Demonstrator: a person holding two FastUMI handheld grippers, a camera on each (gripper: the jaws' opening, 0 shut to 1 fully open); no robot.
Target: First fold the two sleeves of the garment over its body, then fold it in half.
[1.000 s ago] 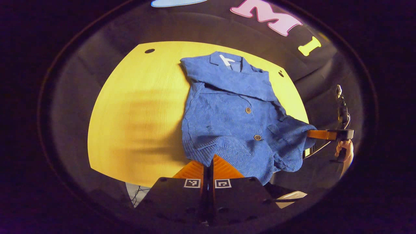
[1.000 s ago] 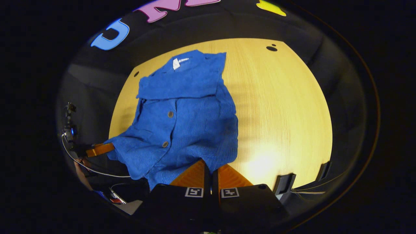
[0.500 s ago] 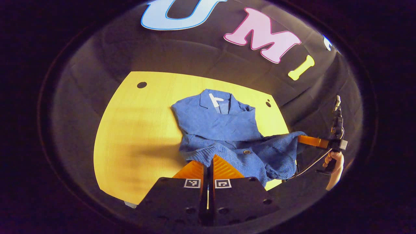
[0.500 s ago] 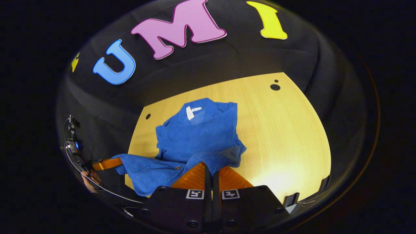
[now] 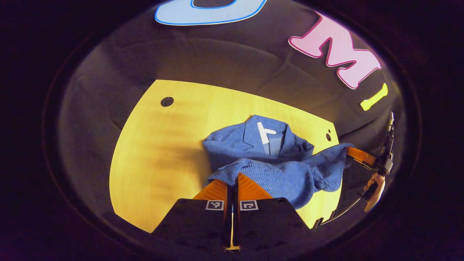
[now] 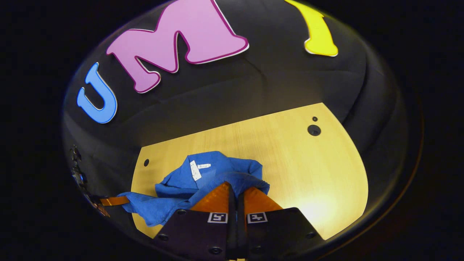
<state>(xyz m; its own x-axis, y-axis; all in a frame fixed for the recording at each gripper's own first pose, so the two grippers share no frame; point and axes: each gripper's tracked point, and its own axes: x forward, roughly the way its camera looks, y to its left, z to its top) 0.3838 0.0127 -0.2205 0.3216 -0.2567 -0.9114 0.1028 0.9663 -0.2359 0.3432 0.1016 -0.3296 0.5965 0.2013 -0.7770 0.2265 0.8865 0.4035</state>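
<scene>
Gripping the hem of one blue garment (image 5: 275, 170), two grippers – left gripper (image 5: 232, 177) and right gripper (image 6: 235, 188) – each stand clenched on the cloth. It hangs lifted between them over one yellow table (image 5: 159, 145), collar end lying on the wood

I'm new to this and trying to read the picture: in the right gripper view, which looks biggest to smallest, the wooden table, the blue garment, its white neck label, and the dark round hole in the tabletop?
1. Wooden table.
2. Blue garment.
3 and 4. White neck label and dark round hole: too alike in apparent size to rank.
</scene>
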